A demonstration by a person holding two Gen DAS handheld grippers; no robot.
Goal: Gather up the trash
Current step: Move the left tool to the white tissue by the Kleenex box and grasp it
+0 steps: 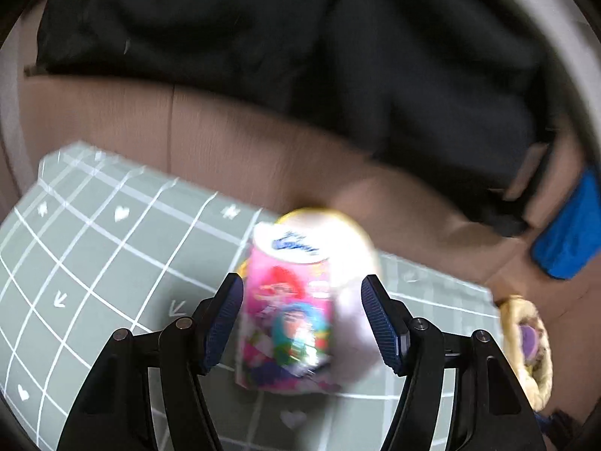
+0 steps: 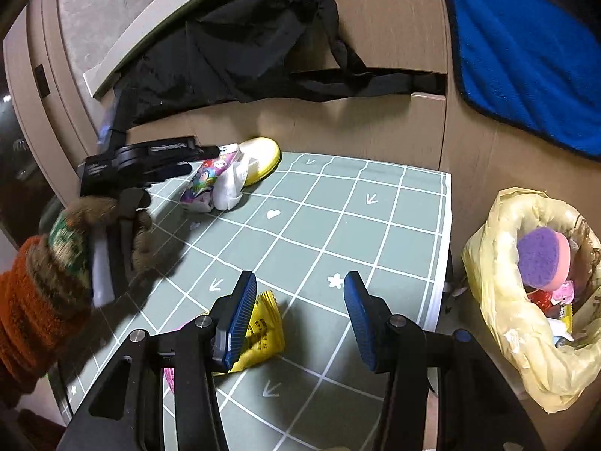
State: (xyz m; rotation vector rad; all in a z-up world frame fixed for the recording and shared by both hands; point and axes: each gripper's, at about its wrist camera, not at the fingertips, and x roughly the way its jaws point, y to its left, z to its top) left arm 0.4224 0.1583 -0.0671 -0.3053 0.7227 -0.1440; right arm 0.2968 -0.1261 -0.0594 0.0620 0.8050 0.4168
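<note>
Trash collection is partly done, judging by the layout. The bin (image 2: 499, 282), lined with a yellowish bag, stands off the right edge of the counter (image 2: 338, 225) and already holds a purple-and-pink sponge (image 2: 541, 255) plus some wrappers.

Left on the green grid-patterned counter: a pink cartoon-print pack (image 1: 289, 315) at the far left, touching a crumpled white tissue (image 2: 231, 188) and a white-and-yellow piece (image 2: 263, 158) just behind it; a yellow wrapper (image 2: 263, 334) at the near edge; something pink peeks out under the right tool, too hidden to name.

Left hand-held gripper (image 1: 302, 319), carried by a hand in a knitted glove (image 2: 71, 240), is wide, with the pink pack standing between its jaws; the left pad (image 1: 225, 323) looks close to or on the pack and the right pad is apart from it, so no grip yet. View is motion-blurred.

Right hand-held gripper (image 2: 300, 319) is wide and empty, over the near counter, the yellow wrapper just beside its left pad.

Likely still to do: grab the pack, tissue and yellow wrapper, then drop them in the bin.
</note>
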